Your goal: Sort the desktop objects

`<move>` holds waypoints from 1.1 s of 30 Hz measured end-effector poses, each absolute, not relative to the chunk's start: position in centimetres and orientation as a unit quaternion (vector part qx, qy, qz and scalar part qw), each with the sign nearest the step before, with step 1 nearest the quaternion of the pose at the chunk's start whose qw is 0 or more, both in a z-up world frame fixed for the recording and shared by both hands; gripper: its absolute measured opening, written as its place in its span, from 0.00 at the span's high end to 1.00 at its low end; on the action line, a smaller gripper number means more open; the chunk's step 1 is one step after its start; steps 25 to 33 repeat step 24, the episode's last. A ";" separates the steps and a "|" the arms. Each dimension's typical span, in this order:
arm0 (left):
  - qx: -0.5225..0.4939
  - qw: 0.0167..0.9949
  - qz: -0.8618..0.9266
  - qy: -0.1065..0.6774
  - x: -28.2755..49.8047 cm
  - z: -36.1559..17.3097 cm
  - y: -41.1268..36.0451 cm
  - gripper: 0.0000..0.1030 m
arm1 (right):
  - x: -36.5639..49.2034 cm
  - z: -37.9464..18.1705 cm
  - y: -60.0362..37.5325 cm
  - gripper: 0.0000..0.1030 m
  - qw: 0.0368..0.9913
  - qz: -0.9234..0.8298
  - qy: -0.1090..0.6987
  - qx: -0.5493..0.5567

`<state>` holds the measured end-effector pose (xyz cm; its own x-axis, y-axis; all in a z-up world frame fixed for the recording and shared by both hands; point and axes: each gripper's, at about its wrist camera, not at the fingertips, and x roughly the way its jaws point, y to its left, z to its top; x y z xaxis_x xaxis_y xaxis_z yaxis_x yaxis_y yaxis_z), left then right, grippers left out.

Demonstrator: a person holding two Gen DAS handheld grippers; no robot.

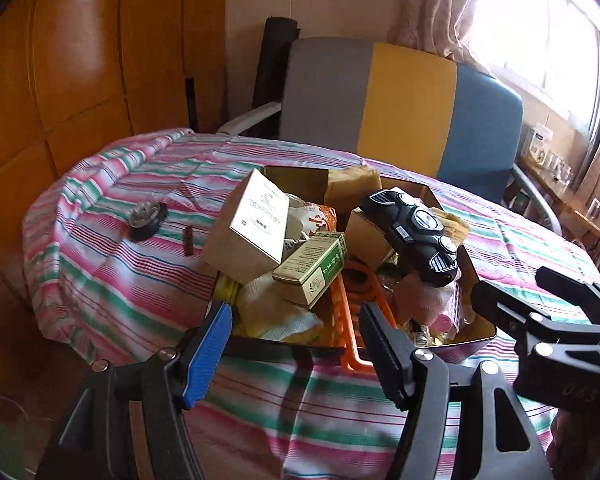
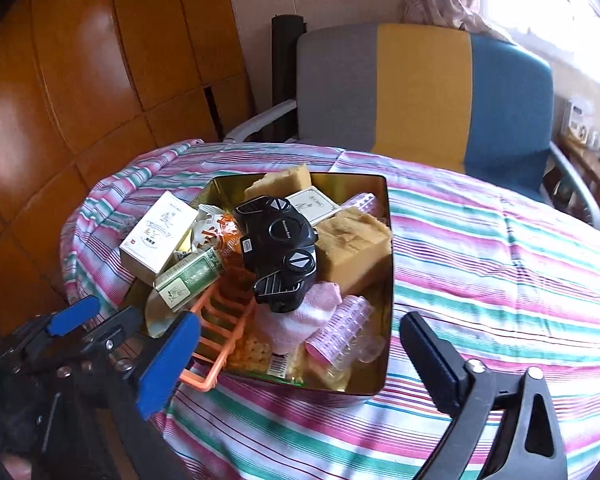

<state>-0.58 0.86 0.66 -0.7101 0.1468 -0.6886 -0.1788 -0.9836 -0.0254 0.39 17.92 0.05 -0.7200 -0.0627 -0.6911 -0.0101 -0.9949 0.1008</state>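
Observation:
A gold metal tin [image 2: 381, 312] stands on the striped tablecloth, heaped with things. On top lies a black car vent panel [image 2: 278, 254]. Around it are a white box [image 2: 156, 236], a green box [image 2: 190, 278], an orange rack [image 2: 224, 320], a pink towel [image 2: 300, 316], pink hair rollers [image 2: 339, 332] and tan sponges [image 2: 355, 248]. My right gripper [image 2: 300, 360] is open at the tin's near edge, with nothing held. My left gripper [image 1: 296, 344] is open too, at the near wall of the tin [image 1: 268, 346]. The panel [image 1: 413, 232] and green box [image 1: 311, 272] also show there.
A round black object [image 1: 148, 220] and a small brown piece [image 1: 188, 240] lie on the cloth left of the tin. A grey, yellow and blue chair [image 2: 419, 92] stands behind the round table. Wooden cabinets [image 1: 60, 80] are at the left, and a bright window [image 1: 539, 20] at the right.

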 end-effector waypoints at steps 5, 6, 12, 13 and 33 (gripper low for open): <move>-0.364 0.057 0.929 0.023 0.2 2.4 0.5 0.34 | 1.7 0.5 17.5 0.00 -0.002 -0.932 -0.026 0.362; -0.362 0.047 0.931 0.023 0.3 2.5 0.4 0.34 | 1.9 0.5 17.5 0.00 0.000 -0.932 -0.028 0.361; -0.354 0.002 0.935 0.031 0.7 2.7 -0.6 0.34 | 2.7 0.5 17.3 0.00 0.010 -0.933 -0.030 0.358; -0.356 0.001 0.934 0.030 0.7 2.6 -0.7 0.34 | 2.8 0.6 17.1 0.00 0.012 -0.934 -0.028 0.356; -0.365 0.013 0.930 0.033 1.0 1.6 -0.5 0.46 | 3.2 0.4 15.6 0.00 0.033 -0.933 -0.007 0.358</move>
